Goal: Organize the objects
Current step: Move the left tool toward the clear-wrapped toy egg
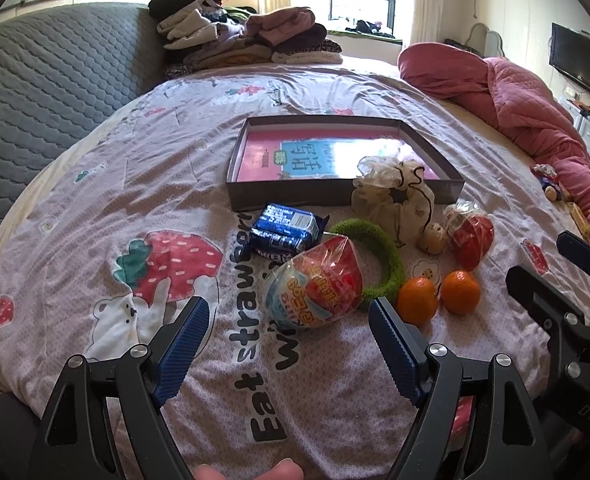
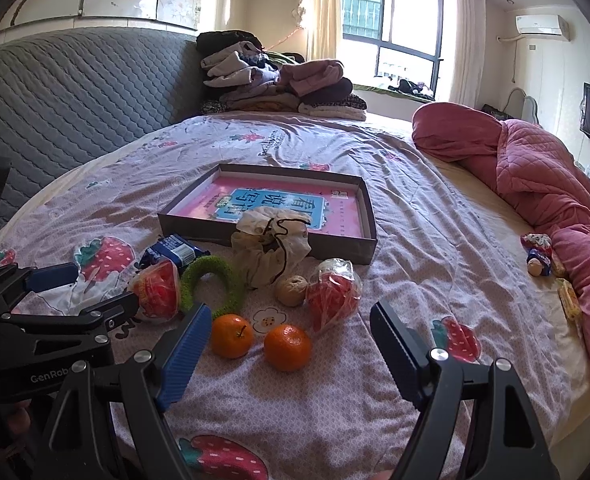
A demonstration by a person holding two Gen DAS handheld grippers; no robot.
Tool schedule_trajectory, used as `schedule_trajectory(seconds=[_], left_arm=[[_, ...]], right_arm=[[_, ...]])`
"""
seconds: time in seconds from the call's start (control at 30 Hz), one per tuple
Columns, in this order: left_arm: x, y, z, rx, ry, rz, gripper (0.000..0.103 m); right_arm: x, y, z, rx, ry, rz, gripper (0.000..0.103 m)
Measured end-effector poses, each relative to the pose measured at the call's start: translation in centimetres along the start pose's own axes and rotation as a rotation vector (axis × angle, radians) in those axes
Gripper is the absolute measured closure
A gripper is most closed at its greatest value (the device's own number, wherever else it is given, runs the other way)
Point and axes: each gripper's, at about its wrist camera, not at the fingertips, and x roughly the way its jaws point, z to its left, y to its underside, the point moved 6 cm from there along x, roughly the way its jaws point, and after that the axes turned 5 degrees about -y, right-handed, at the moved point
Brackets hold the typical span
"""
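Fingers of both the left gripper (image 1: 289, 322) and the right gripper (image 2: 291, 330) stood wide apart and held nothing, above the clutter.

Every loose item lay just in front of the grey box (image 1: 453, 188): blue packet (image 1: 285, 232), two wrapped eggs (image 1: 315, 284) (image 1: 471, 236), green ring (image 1: 379, 258), cloth pouch (image 1: 399, 196), small ball (image 1: 433, 238) and two oranges (image 1: 417, 300) (image 1: 461, 292). Nothing loose was inside the box yet. The crinkly wrap could slip from the pads, and a nudged orange might roll across the soft sheet (image 1: 95, 200).
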Motion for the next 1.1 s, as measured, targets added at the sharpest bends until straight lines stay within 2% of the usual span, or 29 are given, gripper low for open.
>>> schedule_trajectory(seconds=[0.57, 1.1], left_arm=[[2.2, 1.2, -0.1, -0.003, 0.038, 0.072, 0.02], [4.4, 1.0, -0.4, -0.006, 0.102, 0.051, 0.02]], right_arm=[[1.4, 2.1, -1.1, 0.034, -0.011, 0.07, 0.022], [4.1, 3.7, -2.0, 0.057, -0.007, 0.128, 0.022]])
